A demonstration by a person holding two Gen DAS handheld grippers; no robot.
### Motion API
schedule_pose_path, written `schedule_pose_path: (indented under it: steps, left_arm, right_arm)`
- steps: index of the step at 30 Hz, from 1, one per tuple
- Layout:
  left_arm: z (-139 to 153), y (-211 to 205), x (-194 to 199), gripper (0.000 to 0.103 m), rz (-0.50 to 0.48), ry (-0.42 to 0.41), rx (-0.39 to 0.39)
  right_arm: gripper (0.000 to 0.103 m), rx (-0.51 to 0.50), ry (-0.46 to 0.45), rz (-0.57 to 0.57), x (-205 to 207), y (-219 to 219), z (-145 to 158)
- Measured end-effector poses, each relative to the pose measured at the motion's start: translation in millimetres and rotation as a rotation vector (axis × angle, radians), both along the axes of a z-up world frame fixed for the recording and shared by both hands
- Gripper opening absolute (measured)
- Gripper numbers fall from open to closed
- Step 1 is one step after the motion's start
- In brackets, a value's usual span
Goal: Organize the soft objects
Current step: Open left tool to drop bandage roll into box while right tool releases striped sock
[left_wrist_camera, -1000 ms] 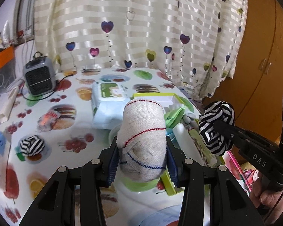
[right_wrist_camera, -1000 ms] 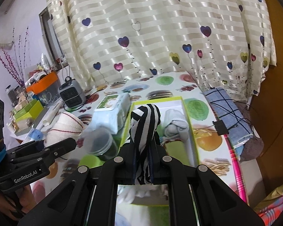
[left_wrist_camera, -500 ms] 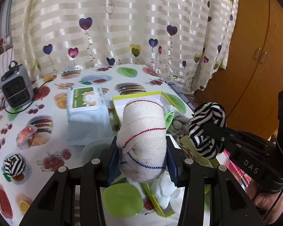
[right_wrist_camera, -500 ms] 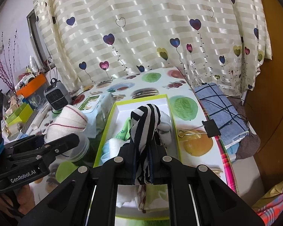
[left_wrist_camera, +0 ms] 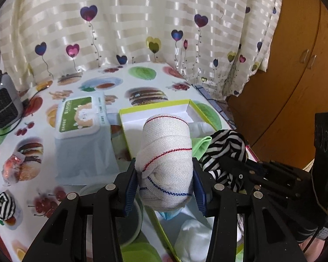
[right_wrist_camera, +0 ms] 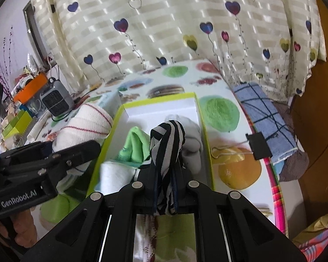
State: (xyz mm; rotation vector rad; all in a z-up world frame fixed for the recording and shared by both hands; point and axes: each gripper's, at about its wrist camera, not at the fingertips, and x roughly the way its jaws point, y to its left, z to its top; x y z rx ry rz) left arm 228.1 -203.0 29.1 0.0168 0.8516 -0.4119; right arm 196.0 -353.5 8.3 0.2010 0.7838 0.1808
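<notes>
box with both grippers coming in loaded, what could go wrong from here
1. The box already holds a green sock and white socks; the bulky beige roll in the left gripper may not fit its open back part.
2. The right gripper, holding the striped sock, is close beside the left; they could bump.

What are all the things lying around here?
rolled beige sock: one, red and blue stripes, in left gripper
striped sock: one, black-white, in right gripper
second striped sock ball: one, black-white, tablecloth's left edge
box: one, lime-rimmed, white inside, holding green sock and white socks
wipes pack: one, pale blue, left of box
heater: one, grey, far left
binder clip: one, black, right of box
left gripper: black, shut
right gripper: black, shut
</notes>
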Motion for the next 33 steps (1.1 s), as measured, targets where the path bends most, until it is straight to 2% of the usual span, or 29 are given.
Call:
schedule_pose_path:
  steps: [4, 7, 9, 10, 16, 23, 33]
  left_arm:
    - [-9, -4, 7, 0.044, -0.004, 0.032, -0.001]
    - [-14, -7, 13, 0.044, -0.008, 0.049, -0.001]
    - [-16, -7, 15, 0.044, -0.008, 0.056, -0.010]
    - [-16, -6, 17, 0.045, -0.008, 0.057, -0.015]
    - [-6, -3, 15, 0.050, -0.017, 0.017, -0.037]
    - [8, 3, 5, 0.050, -0.029, -0.013, -0.061]
    - [30, 19, -36, 0.050, -0.013, -0.073, -0.045]
  right_arm:
    - [0.015, -0.013, 0.000, -0.005, -1, -1, -2]
    - [0.027, -0.029, -0.019, -0.012, -6, -1, 2]
    - [0.045, -0.030, -0.033, -0.013, -9, 0, 6]
    - [0.046, -0.032, -0.044, -0.011, -11, 0, 9]
    - [0.046, -0.054, -0.074, -0.020, -19, 1, 19]
    - [0.046, -0.060, -0.085, -0.030, -30, 4, 26]
    - [0.046, -0.080, -0.109, -0.013, -56, 20, 44]
